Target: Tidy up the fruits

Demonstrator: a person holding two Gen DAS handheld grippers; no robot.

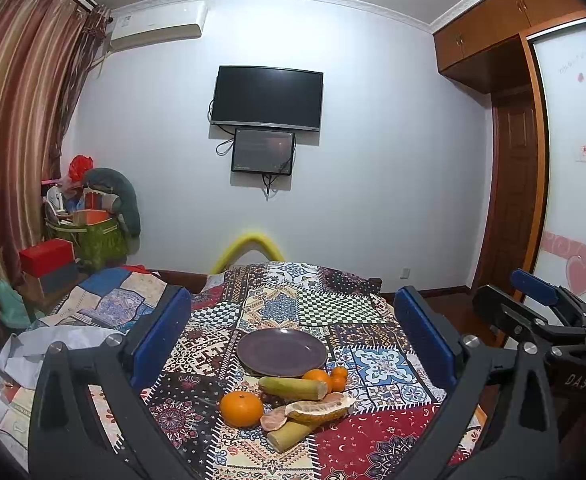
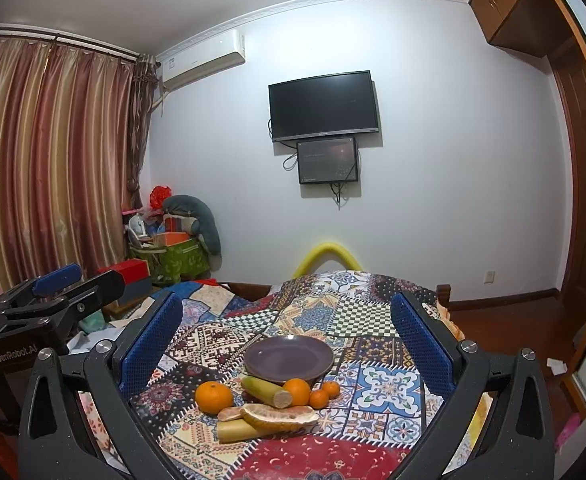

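Bedroom: white wall with a TV (image 1: pixel 267 98) and a smaller screen under it, striped curtains off to the left, wardrobe to the right. The work surface is a tabletop (image 1: pixel 385 364) under a busy patchwork cloth.

Both grippers hover short of the fruit, side by side. Left gripper (image 1: pixel 293 344) has its jaws spread wide, nothing between them; right gripper (image 2: pixel 289 344) likewise spread and empty.

Largest to smallest, all ahead of the fingers and roughly centred between them:
- Purple plate (image 1: pixel 281 350), empty, farthest out, just beyond the fruit pile. Probably ceramic, so rigid; I'd leave it in place as the target.
- Pomelo wedge (image 1: pixel 319 406), partly peeled, nearest side of the pile, lying across a cane piece. Looks soft and tear-prone; pinch lightly across the rind side, not the flesh.
- Two sugarcane pieces: one (image 1: pixel 293 387) mid-pile, one (image 1: pixel 289 434) closest to the gripper. Likely stiff, a bit heavy and prone to rolling; grab mid-length across the diameter.
- Big orange (image 1: pixel 241 408), left of the pile and clear of it. Firm, round, may slip; take it at the equator. Easiest first pick.
- Smaller oranges (image 1: pixel 333 376), clustered at the plate rim, touching each other and the cane. Light, crowded, so approach from the right.
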